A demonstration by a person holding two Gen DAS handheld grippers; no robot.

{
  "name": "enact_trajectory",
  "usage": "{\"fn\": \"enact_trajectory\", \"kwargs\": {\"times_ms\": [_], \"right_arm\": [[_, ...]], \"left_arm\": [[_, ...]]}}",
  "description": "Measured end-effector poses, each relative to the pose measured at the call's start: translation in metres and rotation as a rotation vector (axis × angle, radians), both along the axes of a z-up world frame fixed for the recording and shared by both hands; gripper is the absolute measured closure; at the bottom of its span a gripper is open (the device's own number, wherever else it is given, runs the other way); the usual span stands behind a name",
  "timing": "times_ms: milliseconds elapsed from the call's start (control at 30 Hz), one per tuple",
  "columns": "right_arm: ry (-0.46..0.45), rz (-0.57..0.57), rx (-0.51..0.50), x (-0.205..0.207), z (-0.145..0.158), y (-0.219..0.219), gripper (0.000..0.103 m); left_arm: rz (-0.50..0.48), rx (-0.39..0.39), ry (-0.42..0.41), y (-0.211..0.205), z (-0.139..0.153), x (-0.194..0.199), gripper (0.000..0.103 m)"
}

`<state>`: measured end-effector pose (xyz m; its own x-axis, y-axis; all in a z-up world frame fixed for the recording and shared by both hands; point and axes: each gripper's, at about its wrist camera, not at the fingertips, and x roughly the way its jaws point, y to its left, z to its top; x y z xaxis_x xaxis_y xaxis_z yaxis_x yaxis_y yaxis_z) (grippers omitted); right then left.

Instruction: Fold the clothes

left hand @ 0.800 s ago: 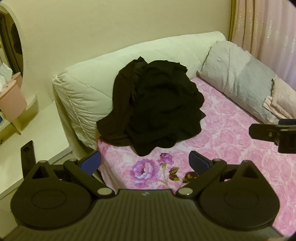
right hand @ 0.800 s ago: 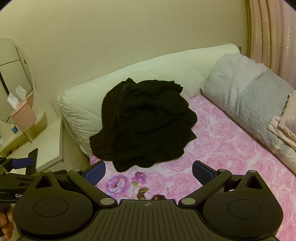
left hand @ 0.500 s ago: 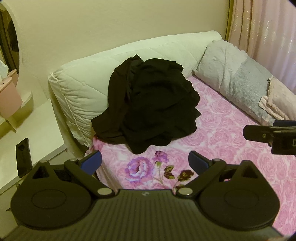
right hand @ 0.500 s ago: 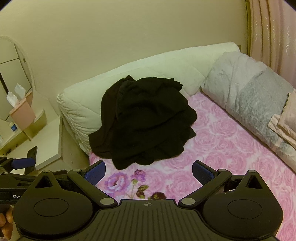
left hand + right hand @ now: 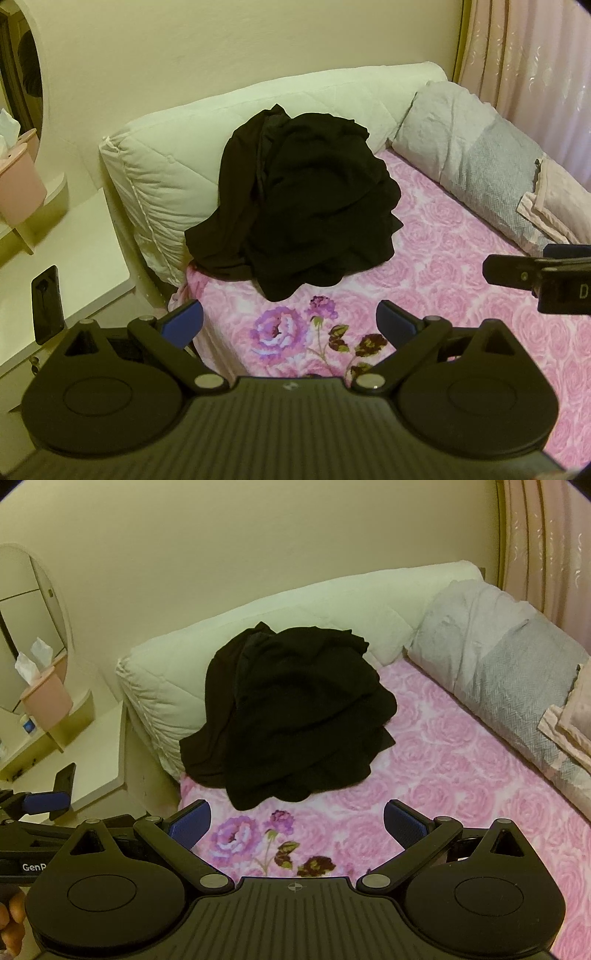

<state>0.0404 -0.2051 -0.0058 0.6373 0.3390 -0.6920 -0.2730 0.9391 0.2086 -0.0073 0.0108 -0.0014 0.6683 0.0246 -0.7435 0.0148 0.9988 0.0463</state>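
- The left claw [image 5: 289,320] has its blue-padded fingers spread wide with nothing between them; it hangs over the near left corner of the bed, above a large purple flower printed on the sheet.
- The right claw [image 5: 297,823] is likewise spread wide and holds nothing; it hangs over the near edge of the bed, just right of the left claw, whose blue fingertip shows at the left edge of the right wrist view.
- A crumpled heap of black fabric clothing [image 5: 306,206] lies ahead of both claws, well apart from them, at the far left part of the bed; its upper part leans up against the long cream quilted cushion [image 5: 159,173] that runs along the bed's far edge, and its lower folds spread onto the pink rose-patterned bed sheet [image 5: 461,258].
- A grey herringbone pillow [image 5: 476,155] lies along the bed's right edge, with folded pale pink cloth [image 5: 554,199] on top of it.
- Left of the bed stands a white desk [image 5: 81,236]; a black phone [image 5: 46,304] lies near its front edge, and a pink tissue box [image 5: 46,698] sits on a shelf behind it.
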Motion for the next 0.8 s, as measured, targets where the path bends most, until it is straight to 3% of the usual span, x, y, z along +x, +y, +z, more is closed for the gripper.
{"fn": "enact_trajectory", "kwargs": {"times_ms": [800], "right_arm": [[0.007, -0.001, -0.003, 0.004, -0.002, 0.001, 0.001]], "left_arm": [[0.006, -0.012, 0.062, -0.007, -0.010, 0.003, 0.004]]}}
